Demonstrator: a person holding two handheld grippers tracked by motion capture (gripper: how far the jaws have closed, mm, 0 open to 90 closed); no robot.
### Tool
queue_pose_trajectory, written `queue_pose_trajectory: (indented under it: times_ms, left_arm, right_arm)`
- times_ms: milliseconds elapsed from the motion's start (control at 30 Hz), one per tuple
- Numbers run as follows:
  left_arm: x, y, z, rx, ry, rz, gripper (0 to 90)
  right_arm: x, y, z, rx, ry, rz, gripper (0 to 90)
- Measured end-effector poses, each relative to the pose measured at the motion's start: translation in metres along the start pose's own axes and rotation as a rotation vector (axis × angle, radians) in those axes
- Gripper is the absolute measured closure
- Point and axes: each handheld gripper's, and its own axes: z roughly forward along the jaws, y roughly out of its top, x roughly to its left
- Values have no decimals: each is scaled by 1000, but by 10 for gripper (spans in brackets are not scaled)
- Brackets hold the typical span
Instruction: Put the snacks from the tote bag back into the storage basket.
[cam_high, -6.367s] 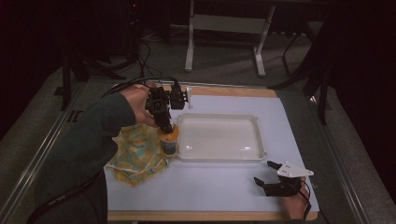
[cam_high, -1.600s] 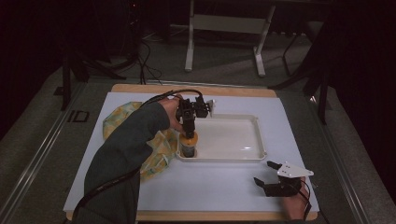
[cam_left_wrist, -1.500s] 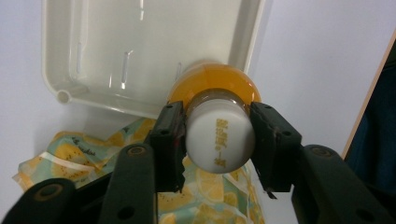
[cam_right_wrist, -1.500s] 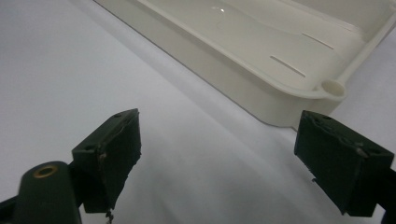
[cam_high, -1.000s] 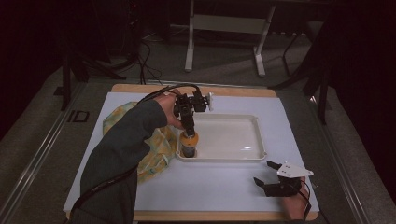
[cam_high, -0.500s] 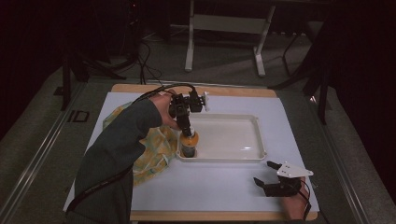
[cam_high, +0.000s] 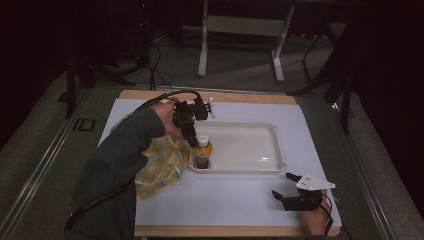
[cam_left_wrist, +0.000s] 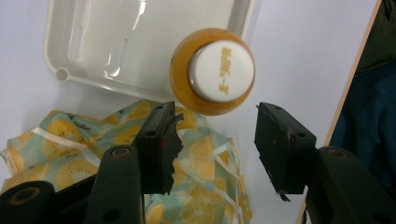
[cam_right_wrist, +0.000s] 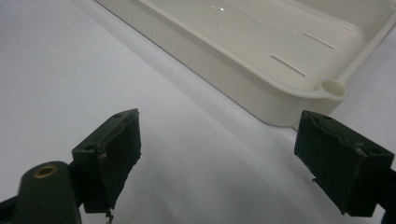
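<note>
An orange juice bottle (cam_high: 202, 151) with a white cap (cam_left_wrist: 223, 70) stands upright in the near left corner of the white tray (cam_high: 278, 150). My left gripper (cam_high: 192, 137) hangs just above and left of the bottle, pointing down. In the left gripper view (cam_left_wrist: 215, 122) its jaws are open and have just been closing a little, with nothing between them; the bottle sits beyond the tips. My right gripper (cam_high: 281, 184) rests open on the white mat near the front right, its jaws (cam_right_wrist: 217, 140) facing the tray's corner (cam_right_wrist: 334, 87).
A yellow and green fruit-print cloth (cam_high: 160, 165) lies crumpled left of the tray, partly under the left forearm. The rest of the tray's floor (cam_left_wrist: 93, 42) holds nothing. The white mat (cam_high: 235, 195) covers a wooden table; the dark floor lies beyond.
The bottle has gone from beside the cloth into the tray's near left corner. Over the last second my left gripper drew slightly left off the bottle. The right gripper kept still.
</note>
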Motion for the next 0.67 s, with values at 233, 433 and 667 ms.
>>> queue_pose_trajectory:
  times_ms: [233,433,667]
  left_arm:
    - [7,-14,2,-13,-12,-39,485]
    - [13,-27,6,-26,-26,-77,485]
    - [22,-49,16,-61,-43,-132,485]
  right_arm:
    - [0,0,0,0,-1,-1,143]
    - [0,0,0,-1,-1,-1,143]
    - [0,0,0,-3,0,-2,143]
